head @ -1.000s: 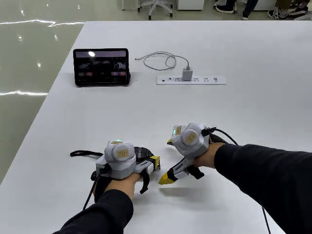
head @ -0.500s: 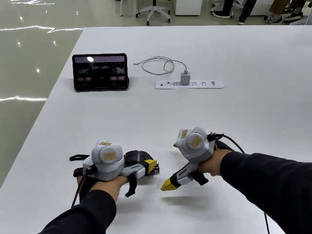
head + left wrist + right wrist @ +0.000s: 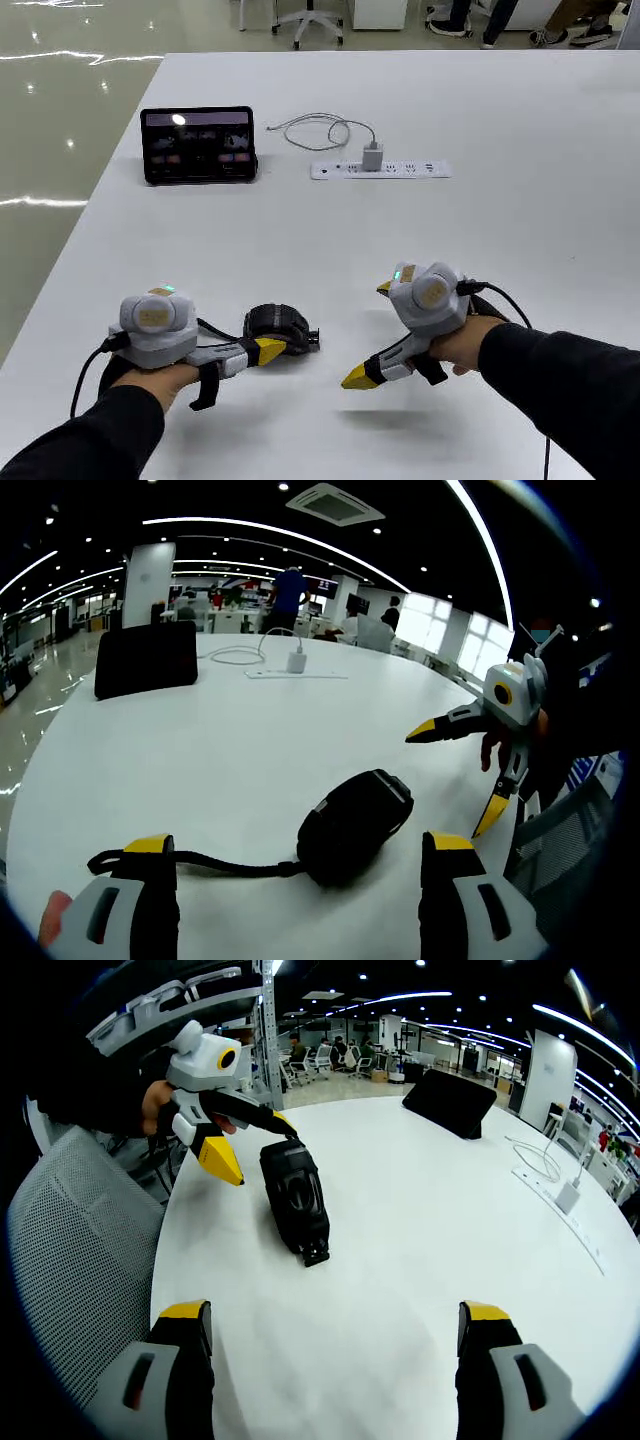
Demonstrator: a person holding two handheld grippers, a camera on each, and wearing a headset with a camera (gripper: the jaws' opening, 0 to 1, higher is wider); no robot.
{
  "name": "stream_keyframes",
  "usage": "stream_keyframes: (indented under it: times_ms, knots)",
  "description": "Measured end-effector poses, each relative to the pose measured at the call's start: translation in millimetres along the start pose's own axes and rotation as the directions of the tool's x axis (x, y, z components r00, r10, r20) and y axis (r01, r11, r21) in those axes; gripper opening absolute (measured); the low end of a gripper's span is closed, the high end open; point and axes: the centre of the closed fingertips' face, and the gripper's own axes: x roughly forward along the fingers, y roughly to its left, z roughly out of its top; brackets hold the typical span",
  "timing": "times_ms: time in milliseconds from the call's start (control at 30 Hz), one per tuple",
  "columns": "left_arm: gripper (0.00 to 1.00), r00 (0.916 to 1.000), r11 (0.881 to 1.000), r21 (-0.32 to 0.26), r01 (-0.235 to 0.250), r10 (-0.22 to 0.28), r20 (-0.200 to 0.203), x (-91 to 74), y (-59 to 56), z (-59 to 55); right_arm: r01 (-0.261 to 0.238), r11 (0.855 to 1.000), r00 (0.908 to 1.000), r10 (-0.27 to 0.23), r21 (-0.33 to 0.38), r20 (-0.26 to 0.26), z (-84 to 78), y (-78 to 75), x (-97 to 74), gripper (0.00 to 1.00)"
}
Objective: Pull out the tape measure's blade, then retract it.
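Observation:
The black tape measure (image 3: 280, 327) lies on the white table (image 3: 500, 200), its blade in, and nothing grips it. In the left gripper view the tape measure (image 3: 356, 824) sits just ahead of the wide-apart jaws, its black wrist strap (image 3: 190, 861) trailing left. My left gripper (image 3: 264, 340) is open beside its left end. My right gripper (image 3: 371, 333) is open too, a short way to the right, apart from it. In the right gripper view, the tape measure (image 3: 295, 1196) lies beyond my open right gripper (image 3: 335, 1310), with the left gripper (image 3: 222, 1118) behind it.
A dark tablet (image 3: 198, 143) stands at the back left of the table. A white power strip (image 3: 380, 170) with a plugged charger and looped cable (image 3: 318, 130) lies behind the work area. The table's left edge drops to a glossy floor (image 3: 50, 120).
My left gripper has drawn back to the left, off the tape measure, which now lies free on the table. The right gripper has shifted slightly right.

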Motion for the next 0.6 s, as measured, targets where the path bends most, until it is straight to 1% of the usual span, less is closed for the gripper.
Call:
stream_keyframes:
  times_ms: [67, 133, 167, 200, 267, 333, 367, 467, 500, 600]
  knots:
    - [1.0, 0.9999, 1.0, 0.017, 0.01, -0.01, 0.004, -4.6, 2.6, 0.4, 0.018, 1.0, 0.9997, -0.019, 0.022, 0.016, -2.7, -3.0, -8.4, 0.98]
    - [1.0, 0.9997, 1.0, 0.024, 0.02, -0.019, -0.018, -9.8, 0.8, -4.1, 0.037, 0.999, 0.9991, -0.037, 0.031, 0.022, -7.5, -5.7, -17.2, 0.99]
    - [1.0, 0.9995, 0.999, 0.035, 0.023, -0.023, -0.02, -12.4, -0.6, -4.9, 0.048, 0.998, 0.9986, -0.048, 0.032, 0.021, -10.0, -7.1, -20.5, 0.99]
    - [1.0, 0.9991, 0.997, 0.064, 0.031, -0.03, -0.029, -15.4, -1.5, -7.5, 0.055, 0.998, 0.9981, -0.056, 0.036, 0.027, -13.1, -6.9, -25.5, 0.99]
    - [1.0, 0.9976, 0.996, 0.082, 0.042, -0.038, -0.058, -20.1, -4.1, -13.6, 0.059, 0.997, 0.998, -0.06, 0.047, 0.019, -20.9, -7.1, -31.8, 1.0]
    - [1.0, 0.9973, 0.994, 0.093, 0.053, -0.048, -0.056, -24.2, -6.9, -15.0, 0.07, 0.996, 0.9973, -0.071, 0.047, 0.018, -26.0, -8.3, -37.5, 1.0]
    - [1.0, 0.9977, 0.992, 0.111, 0.058, -0.053, -0.043, -26.4, -7.3, -13.9, 0.074, 0.996, 0.9968, -0.076, 0.057, 0.024, -28.7, -8.7, -42.0, 1.0]
    - [1.0, 0.9964, 0.992, 0.107, 0.073, -0.068, -0.051, -30.4, -9.7, -16.8, 0.089, 0.993, 0.9955, -0.091, 0.076, 0.027, -37.7, -9.1, -51.5, 1.0]
    - [1.0, 0.9955, 0.991, 0.111, 0.08, -0.074, -0.058, -31.4, -10.6, -18.1, 0.092, 0.992, 0.9951, -0.095, 0.083, 0.028, -40.0, -9.6, -54.1, 1.0]
    - [1.0, 0.9941, 0.987, 0.13, 0.096, -0.089, -0.062, -36.2, -15.4, -18.5, 0.113, 0.988, 0.9925, -0.117, 0.104, 0.035, -48.3, -12.8, -65.9, 1.0]
